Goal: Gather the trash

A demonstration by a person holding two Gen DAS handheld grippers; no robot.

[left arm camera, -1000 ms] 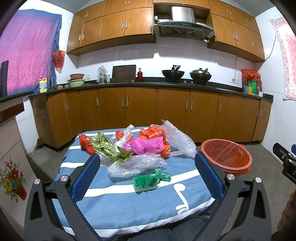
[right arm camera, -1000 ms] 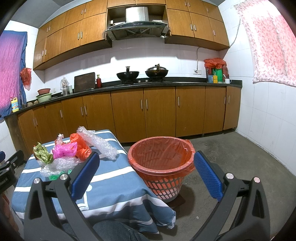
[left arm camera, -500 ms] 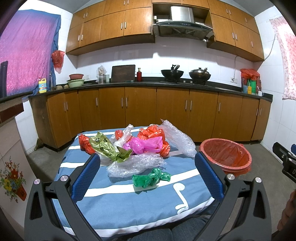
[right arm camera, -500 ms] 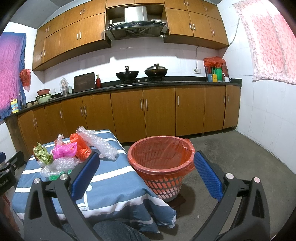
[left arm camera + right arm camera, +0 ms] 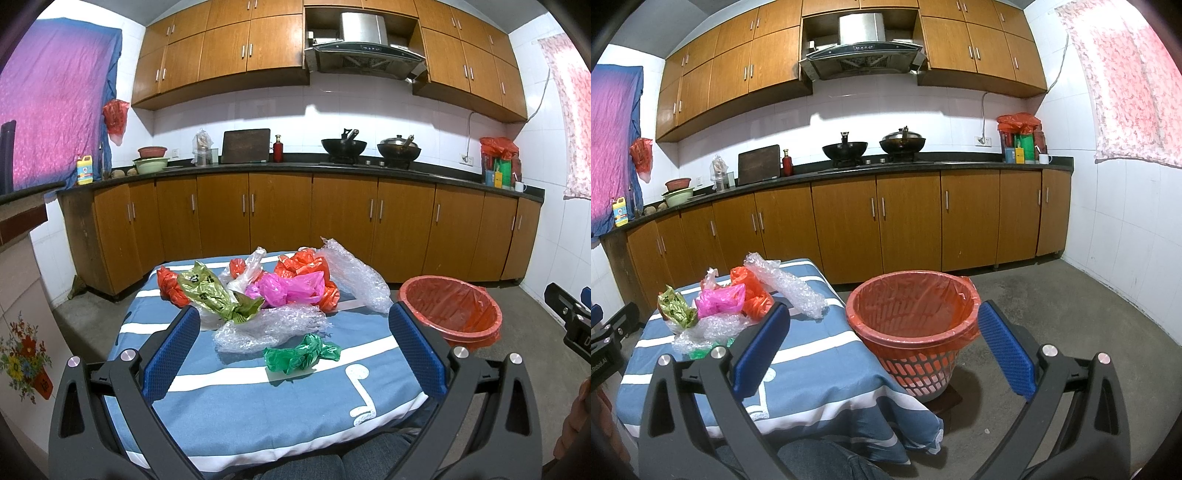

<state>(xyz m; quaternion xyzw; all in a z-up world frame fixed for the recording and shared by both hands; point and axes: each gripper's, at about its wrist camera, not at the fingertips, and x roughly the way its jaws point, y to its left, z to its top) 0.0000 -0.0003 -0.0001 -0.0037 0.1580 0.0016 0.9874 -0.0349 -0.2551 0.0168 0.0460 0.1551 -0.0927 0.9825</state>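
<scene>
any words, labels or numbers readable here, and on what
"Robot.AI" (partial, start cut off): white lettering on the left gripper's body at the edge of the right wrist view.
Yellow bottle on the counter: has a label, too small to read.
Range hood: control marks, too blurred to read.
Yellow and green packages at the counter's right end: print unreadable.
Blue tablecloth: white music-note design only, no words.

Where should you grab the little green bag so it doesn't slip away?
Grab the green bag at its scrunched middle, where the plastic bunches thickest. Come from the near side with the left hand-held gripper, whose open jaws already stand on either side of it in the view. It lies flat and alone on the striped cloth, in front of the bubble wrap, so nothing blocks that approach.
</scene>
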